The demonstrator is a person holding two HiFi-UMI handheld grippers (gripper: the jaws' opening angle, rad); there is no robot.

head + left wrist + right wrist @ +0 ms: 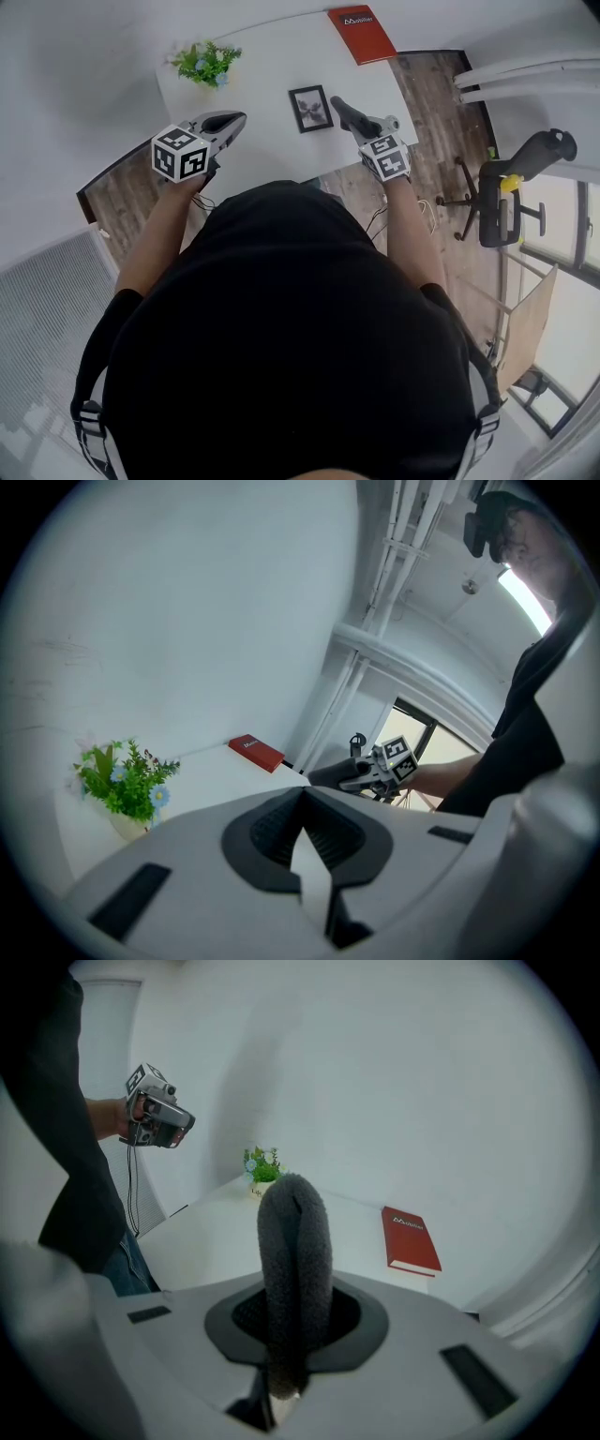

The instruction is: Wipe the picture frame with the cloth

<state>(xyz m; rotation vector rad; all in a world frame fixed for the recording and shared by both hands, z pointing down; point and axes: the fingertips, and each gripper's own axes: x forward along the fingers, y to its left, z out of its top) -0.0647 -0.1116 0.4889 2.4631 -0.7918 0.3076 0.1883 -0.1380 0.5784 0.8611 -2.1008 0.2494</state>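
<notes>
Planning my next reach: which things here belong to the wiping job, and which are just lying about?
Job: black-framed picture; dark grey fleecy cloth, clamped in the right tool.
Lying about: red hardcover book; small green potted plant with blue flowers.

Black picture frame (pixel 310 108) sits on table (pixel 253 66); folded grey cloth (pixel 295 1241) in right gripper (pixel 296 1321).
</notes>
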